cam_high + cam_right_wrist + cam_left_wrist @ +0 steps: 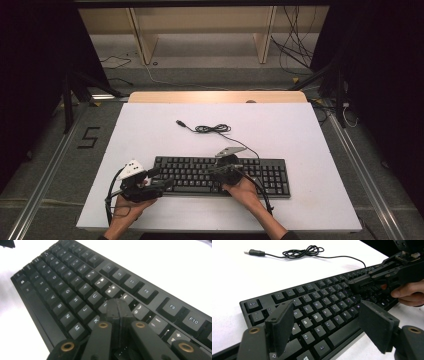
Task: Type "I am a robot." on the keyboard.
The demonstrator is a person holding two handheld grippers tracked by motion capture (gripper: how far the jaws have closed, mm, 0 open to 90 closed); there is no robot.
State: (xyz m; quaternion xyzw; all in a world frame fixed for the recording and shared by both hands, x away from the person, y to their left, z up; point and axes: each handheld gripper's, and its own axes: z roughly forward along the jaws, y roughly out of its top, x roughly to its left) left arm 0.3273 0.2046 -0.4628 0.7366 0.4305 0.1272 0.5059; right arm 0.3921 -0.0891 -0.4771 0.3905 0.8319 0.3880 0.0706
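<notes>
A black keyboard (270, 175) lies across the middle of the white table; its cable (212, 129) coils behind it and ends in a loose USB plug (180, 122). My left gripper (161, 178) is at the keyboard's left front corner, open. In the left gripper view its jaws (327, 307) stand wide apart over the left letter keys (312, 290), holding nothing. My right gripper (211, 170) points left over the keyboard's middle. Its shut tip (117, 305) rests at the keys beside J and K (86, 311); I cannot tell whether it presses one. The right gripper (359, 285) also shows in the left gripper view.
The white table top (150, 135) ends in a wooden strip (215, 96) at the back. Black stands (67, 95) and floor cables (295, 50) surround the table. A person's hand (409, 291) holds the right gripper over the keyboard.
</notes>
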